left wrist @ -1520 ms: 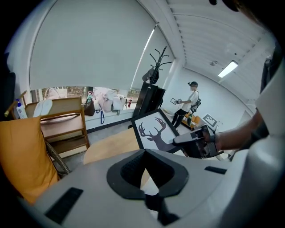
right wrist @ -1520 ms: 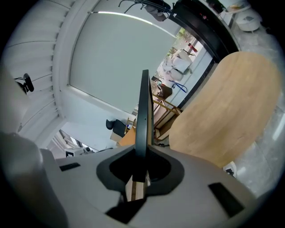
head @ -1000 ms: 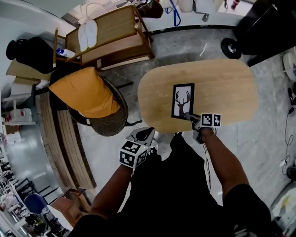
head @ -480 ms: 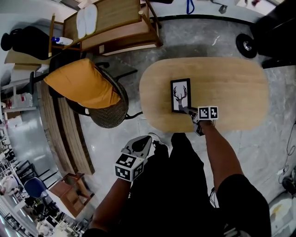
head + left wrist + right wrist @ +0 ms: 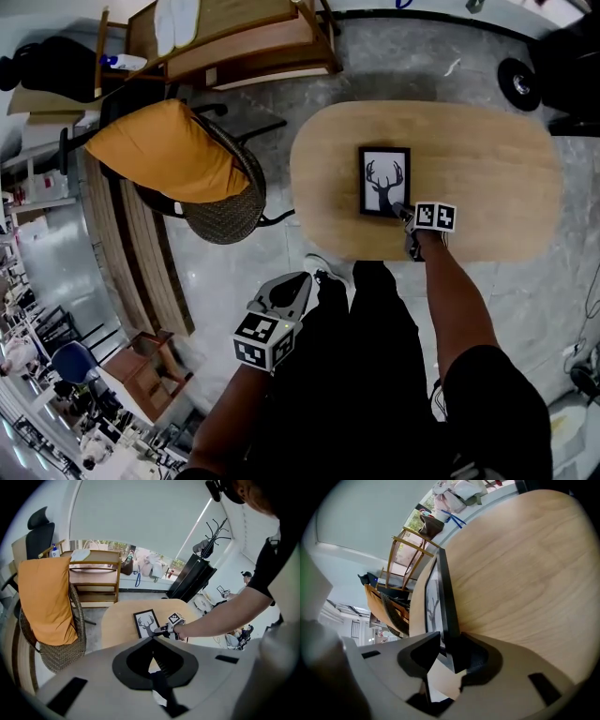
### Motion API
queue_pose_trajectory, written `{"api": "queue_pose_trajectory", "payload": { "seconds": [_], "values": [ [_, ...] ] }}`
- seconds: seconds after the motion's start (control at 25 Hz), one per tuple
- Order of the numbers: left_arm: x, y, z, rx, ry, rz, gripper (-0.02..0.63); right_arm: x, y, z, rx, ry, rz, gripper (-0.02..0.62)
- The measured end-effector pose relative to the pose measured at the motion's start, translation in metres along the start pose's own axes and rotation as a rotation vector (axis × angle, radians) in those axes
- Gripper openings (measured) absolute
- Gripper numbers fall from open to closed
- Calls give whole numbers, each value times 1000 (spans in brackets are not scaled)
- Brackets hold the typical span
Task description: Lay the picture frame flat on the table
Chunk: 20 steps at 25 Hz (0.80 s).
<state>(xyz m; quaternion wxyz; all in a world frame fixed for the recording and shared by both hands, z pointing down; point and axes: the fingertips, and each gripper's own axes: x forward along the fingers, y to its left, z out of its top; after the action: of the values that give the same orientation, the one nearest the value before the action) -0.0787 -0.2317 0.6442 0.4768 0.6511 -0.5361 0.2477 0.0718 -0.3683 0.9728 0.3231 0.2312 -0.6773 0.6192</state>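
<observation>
The black picture frame [image 5: 384,183] with a deer-antler print lies flat, face up, on the oval wooden table [image 5: 469,159]. My right gripper [image 5: 400,210] is at its near right corner. In the right gripper view the frame's edge [image 5: 443,592] runs between the jaws of the right gripper [image 5: 450,635], which are opening; a thin gap shows beside the glass. My left gripper [image 5: 298,279] hangs off the table by the person's legs, its jaws together and empty. The left gripper view looks past the left gripper [image 5: 153,638] at the frame [image 5: 146,624].
A wicker chair with an orange cushion [image 5: 178,155] stands left of the table. A wooden shelf unit [image 5: 234,42] is behind it. A black wheel [image 5: 520,80] sits on the floor past the table's far right. The person's legs are at the table's near edge.
The head camera has shifted, so table and frame sit higher in view. The right gripper stays at the frame's near right corner. The left gripper has stayed low by the legs.
</observation>
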Motion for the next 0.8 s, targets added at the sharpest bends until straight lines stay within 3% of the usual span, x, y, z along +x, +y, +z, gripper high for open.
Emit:
{"api": "queue_pose_trajectory", "payload": {
  "seconds": [0.36,0.6,0.8],
  "values": [
    [-13,0,-12,0,-22,15,0,-6,-27,-3,-75,26,-239,249],
    [-30,-6,-4,42,-56,1,0,-31,-9,-11,-75,-8,-214,250],
    [-50,-17,9,35,-124,-69,0,-61,18,-35,-92,-3,-184,250]
  ]
}}
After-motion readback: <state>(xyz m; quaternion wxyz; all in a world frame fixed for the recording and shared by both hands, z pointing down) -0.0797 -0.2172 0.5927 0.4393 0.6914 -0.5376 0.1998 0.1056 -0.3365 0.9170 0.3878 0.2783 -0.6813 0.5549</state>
